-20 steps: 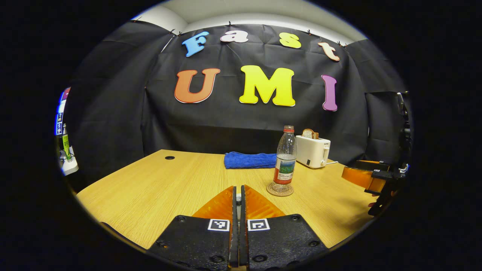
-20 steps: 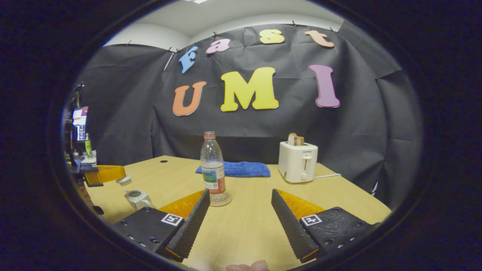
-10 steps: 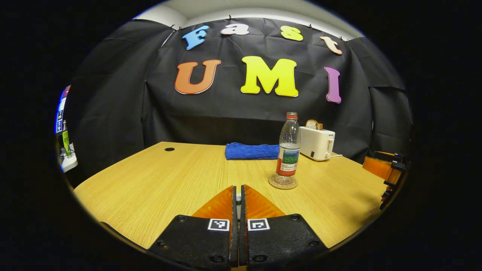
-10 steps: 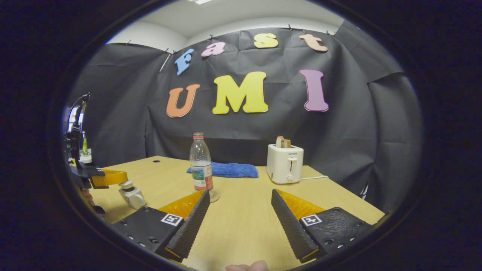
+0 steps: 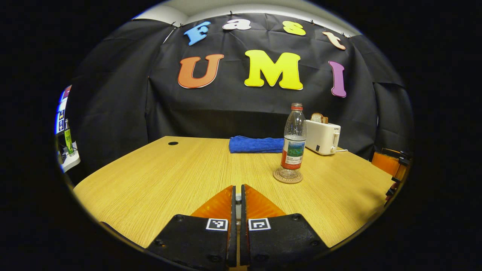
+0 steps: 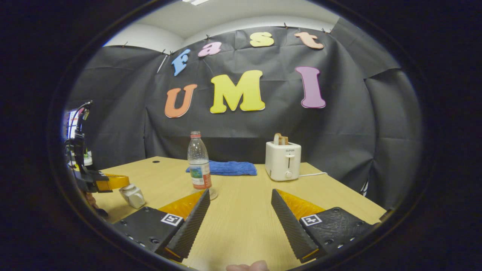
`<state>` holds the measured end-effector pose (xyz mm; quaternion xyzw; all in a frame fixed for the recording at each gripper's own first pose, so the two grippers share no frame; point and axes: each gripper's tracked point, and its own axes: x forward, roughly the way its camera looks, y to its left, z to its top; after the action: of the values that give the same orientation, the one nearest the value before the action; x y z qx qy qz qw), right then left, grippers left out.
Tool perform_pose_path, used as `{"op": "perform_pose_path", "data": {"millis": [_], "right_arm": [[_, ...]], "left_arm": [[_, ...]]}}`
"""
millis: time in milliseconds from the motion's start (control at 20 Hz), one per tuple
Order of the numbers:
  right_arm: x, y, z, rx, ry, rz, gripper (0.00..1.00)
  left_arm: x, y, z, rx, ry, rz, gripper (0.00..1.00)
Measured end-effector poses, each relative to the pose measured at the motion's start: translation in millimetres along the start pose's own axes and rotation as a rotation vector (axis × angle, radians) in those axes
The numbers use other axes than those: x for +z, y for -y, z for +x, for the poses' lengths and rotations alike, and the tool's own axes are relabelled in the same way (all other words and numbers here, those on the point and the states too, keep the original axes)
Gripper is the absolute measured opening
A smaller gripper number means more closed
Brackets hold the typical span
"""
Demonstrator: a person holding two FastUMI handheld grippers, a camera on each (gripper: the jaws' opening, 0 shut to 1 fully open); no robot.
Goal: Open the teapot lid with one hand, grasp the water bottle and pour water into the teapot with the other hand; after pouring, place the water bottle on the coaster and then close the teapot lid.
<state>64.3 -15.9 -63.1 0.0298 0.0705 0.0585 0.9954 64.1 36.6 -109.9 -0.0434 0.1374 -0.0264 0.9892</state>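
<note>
Your toaster [image 6: 283,161] carries small dark brand word on front, too small to read. Water bottle [image 5: 293,142] label print illegible. Square coded markers on your right gripper [image 6: 239,198].

Blue towel [image 5: 256,144], white toaster [image 6: 283,161]

Black cloth [image 5: 113,101] lines the booth on all sides ahead, pinned along its top edge. Above it a white wall and ceiling [image 6: 211,19] show, lit from overhead. A light wooden table [image 5: 162,173] extends forward, with a round cable hole [image 5: 173,143] at its far left corner. Far left, a cluttered shelf [image 5: 67,158] stands beyond the cloth.
</note>
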Motion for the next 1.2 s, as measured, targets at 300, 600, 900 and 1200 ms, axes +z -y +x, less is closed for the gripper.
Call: {"op": "perform_pose_path", "data": {"millis": [300, 600, 900, 1200], "right_arm": [[9, 5, -7, -0.015, 0.023, 0.012, 0.97], [47, 7, -14, -0.061, 0.084, 0.037, 0.97], [103, 3, -39, -0.113, 0.197, -0.014, 0.98], [97, -1, -57, -0.145, 0.177, -0.030, 0.98]], "left_arm": [[28, -3, -12, 0.058, 0.082, 0.001, 0.63], [120, 22, -53, 0.079, 0.277, 0.026, 1.00], [153, 59, -86, 0.068, 0.355, 0.056, 1.00], [147, 78, -92, 0.030, 0.349, 0.059, 1.00]]}}
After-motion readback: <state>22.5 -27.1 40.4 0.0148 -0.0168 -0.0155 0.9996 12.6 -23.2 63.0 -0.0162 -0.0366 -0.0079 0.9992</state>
